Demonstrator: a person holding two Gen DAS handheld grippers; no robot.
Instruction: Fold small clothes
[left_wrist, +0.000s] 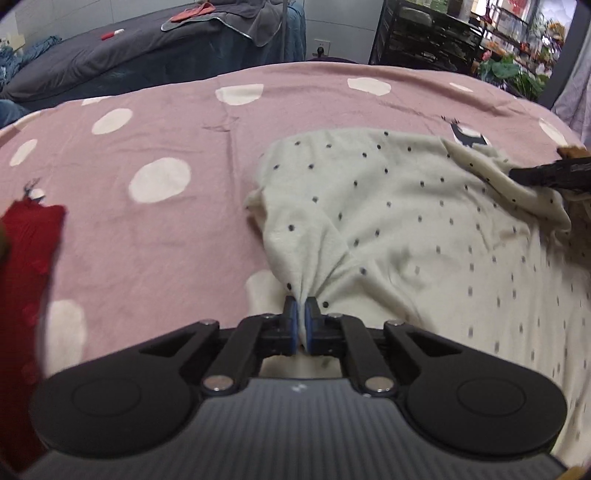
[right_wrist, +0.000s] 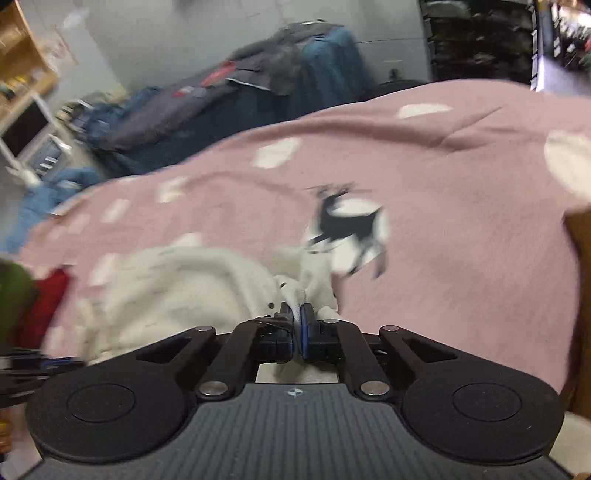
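Cream garment with small dark dots lies spread on a pink bedspread, reaching away from the left gripper and off to that gripper's right. The left gripper is pinched tight on a near edge of the cloth, which gathers into a puckered point between its blue-lined pads. The right gripper is likewise clamped on a bunched fold of the same cream cloth; in its own view most of the garment trails to its left, with a dark deer print on the bedspread just beyond its tips. From the left gripper's view, the right one shows as a dark shape at the garment's far right edge, where the cloth lifts slightly.

Judging by the soft creases and the way it puckers, the fabric looks light, limp and a little fuzzy, so it should drape and sag rather than hold any shape. It seems unlikely to slip from a firm pinch, but a single-layer hold could stretch it. Edges or corners look like the best places to grip, with both holds kept taut so the fold lands flat.

A red piece of clothing lies well to the left of the left gripper.
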